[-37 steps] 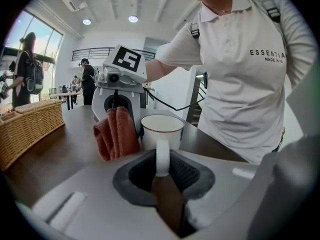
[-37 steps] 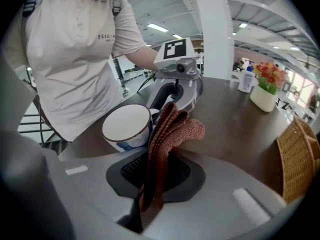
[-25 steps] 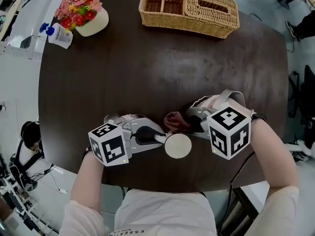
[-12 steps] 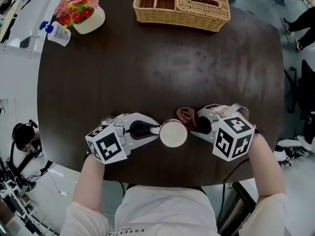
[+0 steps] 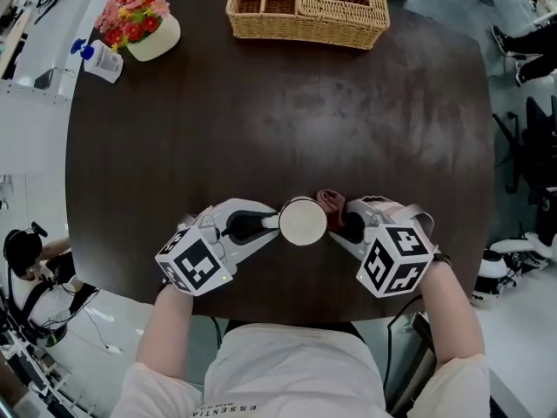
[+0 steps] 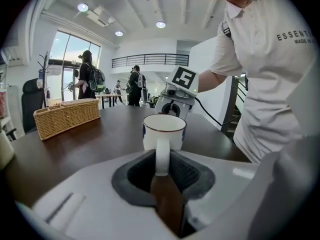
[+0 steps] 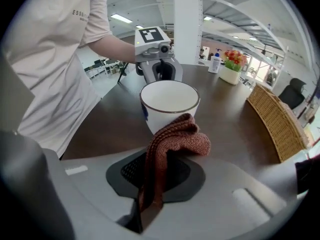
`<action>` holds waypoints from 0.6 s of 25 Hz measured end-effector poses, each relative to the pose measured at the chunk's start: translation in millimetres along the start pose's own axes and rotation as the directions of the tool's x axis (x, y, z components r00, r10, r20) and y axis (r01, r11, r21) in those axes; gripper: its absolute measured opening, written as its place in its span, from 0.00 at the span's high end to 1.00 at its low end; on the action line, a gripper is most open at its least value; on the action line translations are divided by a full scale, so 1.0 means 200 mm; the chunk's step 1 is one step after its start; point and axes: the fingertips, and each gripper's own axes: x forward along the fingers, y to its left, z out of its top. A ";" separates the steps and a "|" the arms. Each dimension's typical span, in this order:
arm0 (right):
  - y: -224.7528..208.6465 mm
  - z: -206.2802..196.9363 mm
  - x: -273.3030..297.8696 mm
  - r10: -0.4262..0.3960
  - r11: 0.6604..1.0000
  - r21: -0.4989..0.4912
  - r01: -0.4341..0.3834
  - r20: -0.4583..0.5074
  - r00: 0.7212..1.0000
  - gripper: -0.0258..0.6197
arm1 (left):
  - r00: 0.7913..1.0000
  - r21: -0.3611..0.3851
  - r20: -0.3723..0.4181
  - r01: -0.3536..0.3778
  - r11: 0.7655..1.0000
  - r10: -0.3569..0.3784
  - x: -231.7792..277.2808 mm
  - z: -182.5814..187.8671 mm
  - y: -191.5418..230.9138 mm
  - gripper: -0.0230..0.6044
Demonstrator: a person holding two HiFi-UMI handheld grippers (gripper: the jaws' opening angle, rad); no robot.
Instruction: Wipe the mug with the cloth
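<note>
While the white mug point(image 5: 303, 222) stands upright near the front edge of the dark table point(image 5: 261, 103), both tools are on it from opposite sides. Over here the left gripper point(image 5: 265, 223) has the handle point(image 6: 162, 156) pinched, jaws clamped on that white loop. The left gripper view shows it plainly: rim level, a bit of blue print on the side. Whether the base is on the wood, I can't quite tell.

Opposite, the right gripper point(image 5: 344, 225) comes in with its jaws squeezed on a reddish-brown knitted cloth point(image 7: 172, 144). The bunched end of it is pressed right against the mug's wall, just under the rim. From overhead the cloth sits at the mug's far-right side, touching it. Inside, the mug is plain white and empty.

Well across the table there's a wicker basket point(image 5: 305, 7) at the far edge. In the far-left corner is a pot of flowers point(image 5: 144, 26), with a small white bottle point(image 5: 97, 61) just beside it.
</note>
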 end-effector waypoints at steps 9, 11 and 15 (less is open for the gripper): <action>0.19 0.03 0.00 -0.010 0.981 0.192 -0.001 0.054 0.998 0.84 | 0.990 -0.009 0.049 -0.133 0.991 0.133 0.00 0.02 -0.02 0.84; 0.18 0.01 -0.01 -0.036 0.971 0.239 0.018 0.071 0.997 0.84 | 0.987 -0.010 0.068 -0.145 0.989 0.145 0.00 0.02 -0.03 0.84; 0.13 -0.02 -0.06 -0.115 0.947 0.311 0.081 0.092 0.989 0.84 | 0.986 -0.007 0.091 -0.143 0.990 0.143 -0.02 0.01 -0.05 0.85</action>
